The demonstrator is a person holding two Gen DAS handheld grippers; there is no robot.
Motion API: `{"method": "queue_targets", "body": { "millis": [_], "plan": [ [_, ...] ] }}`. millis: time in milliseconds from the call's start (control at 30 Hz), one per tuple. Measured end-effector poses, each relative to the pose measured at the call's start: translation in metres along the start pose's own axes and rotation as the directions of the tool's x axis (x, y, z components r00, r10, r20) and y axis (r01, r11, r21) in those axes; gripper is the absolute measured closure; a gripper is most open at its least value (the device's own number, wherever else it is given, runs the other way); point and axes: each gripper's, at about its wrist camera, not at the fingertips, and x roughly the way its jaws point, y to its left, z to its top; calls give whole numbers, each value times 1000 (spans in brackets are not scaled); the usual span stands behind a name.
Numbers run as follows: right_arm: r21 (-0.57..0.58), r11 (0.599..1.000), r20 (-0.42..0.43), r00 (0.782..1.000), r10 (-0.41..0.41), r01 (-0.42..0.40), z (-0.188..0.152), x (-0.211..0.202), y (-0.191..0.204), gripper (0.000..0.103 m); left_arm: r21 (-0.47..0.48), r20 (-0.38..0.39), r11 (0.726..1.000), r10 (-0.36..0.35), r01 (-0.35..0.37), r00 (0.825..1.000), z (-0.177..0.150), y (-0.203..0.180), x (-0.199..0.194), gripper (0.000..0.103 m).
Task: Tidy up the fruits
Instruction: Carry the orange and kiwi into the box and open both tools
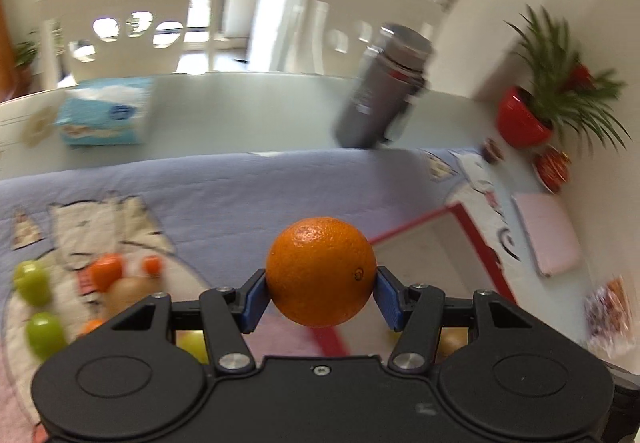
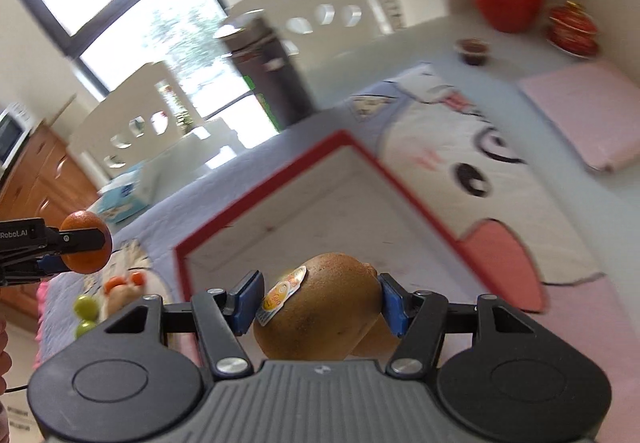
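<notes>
My left gripper point(image 1: 321, 297) is shut on an orange point(image 1: 321, 271) and holds it in the air above the cloth; it also shows in the right wrist view point(image 2: 86, 243). My right gripper point(image 2: 320, 301) is shut on a brown kiwi point(image 2: 316, 313) with a sticker, held above the near edge of the red-rimmed tray point(image 2: 360, 147). The tray also shows in the left wrist view point(image 1: 476, 239), to the right of the orange. Several loose fruits lie on the cloth at the left: green ones point(image 1: 34, 281), small orange ones point(image 1: 106, 271) and a brown one point(image 1: 128, 293).
A lilac cartoon-cat cloth point(image 1: 224, 195) covers the table. A tissue box point(image 1: 106, 111) and a grey bottle point(image 1: 380, 91) stand behind it. A red pot with a plant point(image 1: 524, 117), a pink pad point(image 1: 548, 231) and a red dish point(image 2: 574, 31) are at the right.
</notes>
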Motion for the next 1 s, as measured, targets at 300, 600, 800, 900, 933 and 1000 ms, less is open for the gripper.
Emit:
{"method": "queue_targets", "body": {
  "millis": [300,600,800,900,933,1000],
  "plan": [
    [40,998,-79,996,-42,45,-19,6,-37,40,44,-97,993,-100,105,990,5,-58,59,36],
    [-21,997,-162,984,-77,75,-28,32,-42,40,50,-211,988,-130,143,969,3,-92,118,36],
    [-50,994,-185,977,-105,97,-27,41,-50,40,28,-264,987,-142,155,954,-4,-97,143,36],
    [-80,992,-191,975,-112,98,-28,43,-46,39,19,-284,988,-141,153,948,-7,-97,151,35],
    [-87,991,-196,974,-117,102,-28,44,-45,39,17,-289,988,-141,152,947,-7,-98,154,36],
    [-92,991,-193,975,-112,96,-28,44,-43,39,9,-291,988,-145,154,946,-8,-97,155,36]
  ]
}}
